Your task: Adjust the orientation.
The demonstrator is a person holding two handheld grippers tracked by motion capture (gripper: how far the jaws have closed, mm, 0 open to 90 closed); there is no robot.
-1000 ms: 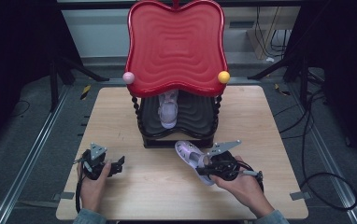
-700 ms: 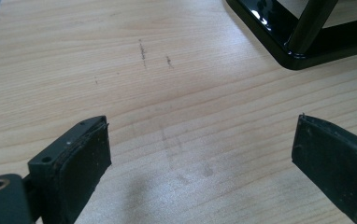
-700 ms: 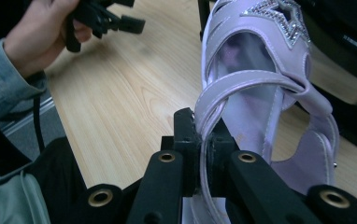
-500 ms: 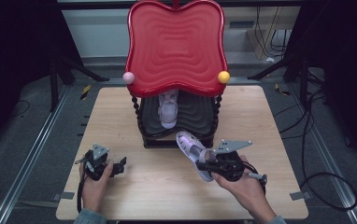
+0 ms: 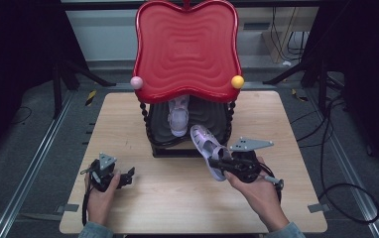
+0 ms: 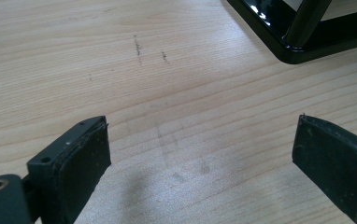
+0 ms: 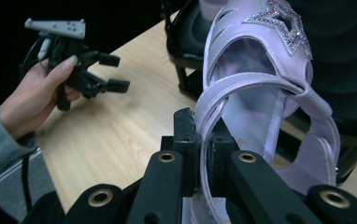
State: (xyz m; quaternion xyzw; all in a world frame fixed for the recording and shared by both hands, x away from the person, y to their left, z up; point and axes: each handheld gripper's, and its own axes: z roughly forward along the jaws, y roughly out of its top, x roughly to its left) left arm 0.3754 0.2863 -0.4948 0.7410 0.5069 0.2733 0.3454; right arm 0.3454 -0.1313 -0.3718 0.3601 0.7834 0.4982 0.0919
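My right gripper is shut on the heel strap of a lilac sandal, which is lifted off the table with its toe toward the black lower shelf of the red-topped stand. A sparkly star decorates the sandal's toe. A second lilac sandal lies on that shelf under the red top. My left gripper stands open low over the bare wood at the front left, and also appears as the left gripper in the right gripper view.
The wooden table carries the stand at its middle back. A pink ball and a yellow ball sit at the red top's front corners. The stand's black base corner lies ahead of my left jaws. Cables trail on the floor at the right.
My right gripper has carried the lilac sandal up and forward, toward the stand's lower shelf. The left gripper has stayed almost still.
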